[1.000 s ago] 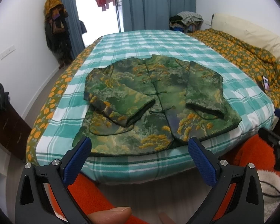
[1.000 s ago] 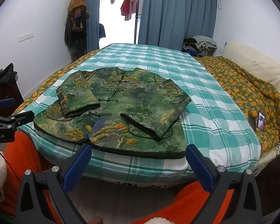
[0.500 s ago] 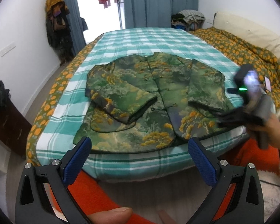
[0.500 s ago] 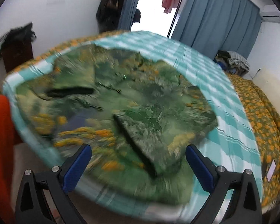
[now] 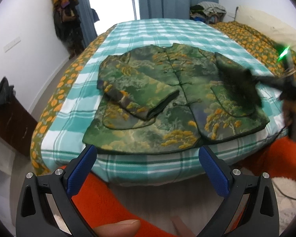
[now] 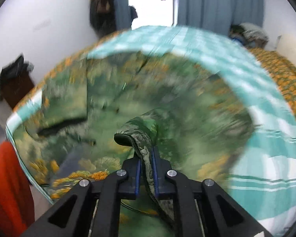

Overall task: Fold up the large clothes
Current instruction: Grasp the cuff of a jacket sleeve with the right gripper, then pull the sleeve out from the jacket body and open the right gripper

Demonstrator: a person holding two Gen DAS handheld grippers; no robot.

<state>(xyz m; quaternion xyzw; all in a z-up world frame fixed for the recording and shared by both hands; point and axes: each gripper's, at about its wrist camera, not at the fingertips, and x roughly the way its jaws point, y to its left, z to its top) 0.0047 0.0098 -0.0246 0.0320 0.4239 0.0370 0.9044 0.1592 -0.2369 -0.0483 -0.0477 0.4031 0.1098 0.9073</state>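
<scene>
While your right tongs (image 6: 146,169) have just been closing, they are now clenched on the cuff (image 6: 135,138) of the jacket's right-hand sleeve, the cloth pinched between the blue pads; your left tongs (image 5: 148,167) stand released and wide, hovering off the foot of the bed (image 5: 140,167) and touching nothing. The green patterned jacket (image 5: 173,102) lies face up and buttoned on the checked bedspread, near the foot edge, with both sleeves already laid in across the front; the left-hand sleeve (image 5: 140,96) rests diagonally on the chest. As I judge it, you are early in the fold: the sleeves are in, but the body has not yet been folded across or lengthwise, and the sleeve you hold looks due for re-laying first. The right wrist view is blurred, so how much of the sleeve is off the jacket I cannot tell. No basket, box or drawer for the folded garment shows in either view; only a heap of clothes (image 5: 207,11) sits at the far end of the bed.
</scene>
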